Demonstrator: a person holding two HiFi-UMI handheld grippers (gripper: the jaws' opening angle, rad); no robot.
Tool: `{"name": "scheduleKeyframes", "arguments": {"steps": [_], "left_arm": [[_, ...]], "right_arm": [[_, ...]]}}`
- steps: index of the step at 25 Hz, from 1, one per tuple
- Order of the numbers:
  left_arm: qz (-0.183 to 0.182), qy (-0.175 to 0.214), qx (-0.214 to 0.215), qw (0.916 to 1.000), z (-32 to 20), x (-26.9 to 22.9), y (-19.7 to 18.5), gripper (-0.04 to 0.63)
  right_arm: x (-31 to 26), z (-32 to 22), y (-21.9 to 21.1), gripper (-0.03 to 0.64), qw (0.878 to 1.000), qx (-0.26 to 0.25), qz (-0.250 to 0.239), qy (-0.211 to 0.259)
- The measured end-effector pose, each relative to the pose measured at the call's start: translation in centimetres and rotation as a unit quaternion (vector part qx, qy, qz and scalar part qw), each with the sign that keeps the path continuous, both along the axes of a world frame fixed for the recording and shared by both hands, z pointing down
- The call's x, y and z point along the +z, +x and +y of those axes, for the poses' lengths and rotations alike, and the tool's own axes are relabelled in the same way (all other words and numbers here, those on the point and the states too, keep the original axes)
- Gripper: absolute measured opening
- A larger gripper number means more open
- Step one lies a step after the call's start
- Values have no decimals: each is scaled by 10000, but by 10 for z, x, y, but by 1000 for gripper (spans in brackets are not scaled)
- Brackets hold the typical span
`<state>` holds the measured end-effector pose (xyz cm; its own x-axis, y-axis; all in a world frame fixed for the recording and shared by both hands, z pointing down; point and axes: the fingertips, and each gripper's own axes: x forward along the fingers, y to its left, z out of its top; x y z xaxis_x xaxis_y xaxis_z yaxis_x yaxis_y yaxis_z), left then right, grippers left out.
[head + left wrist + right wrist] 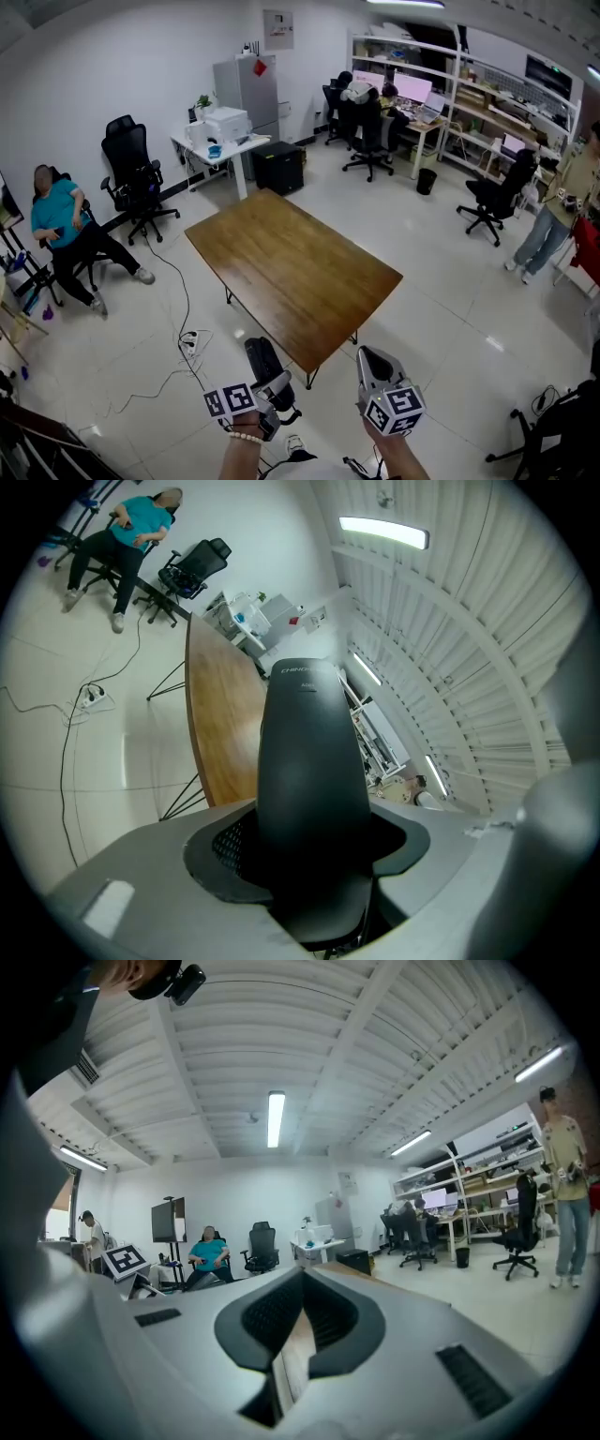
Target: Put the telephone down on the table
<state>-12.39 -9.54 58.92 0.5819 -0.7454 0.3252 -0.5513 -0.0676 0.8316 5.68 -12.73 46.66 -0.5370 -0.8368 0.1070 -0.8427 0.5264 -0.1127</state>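
The left gripper [272, 389] is clamped on a black telephone [312, 780], a smooth, rounded handset whose lower end sits gripped between the dark pads while the rest juts forward past the jaw tips. Just to its right, the right gripper [371, 358] has its jaws drawn in to a thin slit, with nothing between them. Both are held side by side above a pale tiled floor, short of the near corner of a brown wooden table [291, 272], which lies directly ahead of them with a bare top; the telephone is in the air, not on the wood. To the left of the left gripper, a white power strip [190, 342] and its cable trail across the floor. Farther off on that side, a person in a teal top [58, 220] sits beside a black office chair [131, 178]. Beyond the table's far end stands a white desk [220, 145]; far right, another person [548, 216] is standing.
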Motion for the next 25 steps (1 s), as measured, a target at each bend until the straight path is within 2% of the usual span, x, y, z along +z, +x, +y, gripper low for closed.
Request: {"name": "scheduleKeyframes", "arguments": {"steps": [5, 11, 19, 25], "left_arm": [[-1, -46, 98, 9999, -32, 0, -16, 290], [-23, -74, 289, 9996, -63, 2, -33, 290], [9, -189, 485, 9986, -86, 16, -23, 290], [-78, -311, 471, 9984, -119, 32, -18, 289]], "right_arm": [[-1, -31, -20, 11, 10000, 34, 23, -21], [-1, -54, -29, 11, 9995, 305, 14, -42], [13, -60, -6, 11, 9978, 611, 98, -228], [22, -90, -4, 11, 9981, 506, 133, -324]]}}
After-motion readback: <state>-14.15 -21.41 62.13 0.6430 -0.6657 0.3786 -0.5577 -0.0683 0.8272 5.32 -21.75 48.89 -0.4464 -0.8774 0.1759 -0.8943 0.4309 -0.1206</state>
